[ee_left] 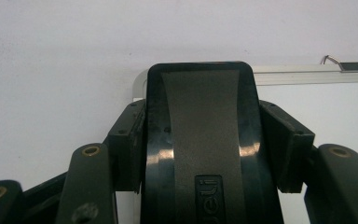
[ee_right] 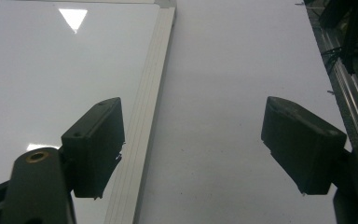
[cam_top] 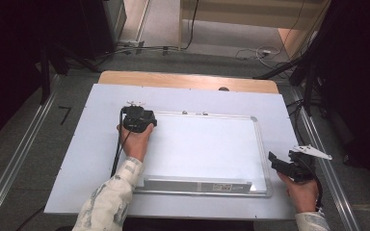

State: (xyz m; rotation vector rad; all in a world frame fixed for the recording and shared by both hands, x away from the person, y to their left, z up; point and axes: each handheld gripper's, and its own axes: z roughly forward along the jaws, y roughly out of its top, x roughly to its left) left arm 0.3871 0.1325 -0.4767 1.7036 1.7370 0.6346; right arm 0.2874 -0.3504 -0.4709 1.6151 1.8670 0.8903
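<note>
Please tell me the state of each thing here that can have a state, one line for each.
Whiteboard: lies flat on the table, surface wiped clean.
Eraser: black, clamped in the left gripper, at the whiteboard's far left corner.
Left gripper: shut on the eraser.
Right gripper: open, nothing between its jaws.

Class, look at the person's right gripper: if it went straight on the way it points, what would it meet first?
Probably the white sheet on the table; the right gripper stands open beside the whiteboard's frame, with no object ahead.
</note>
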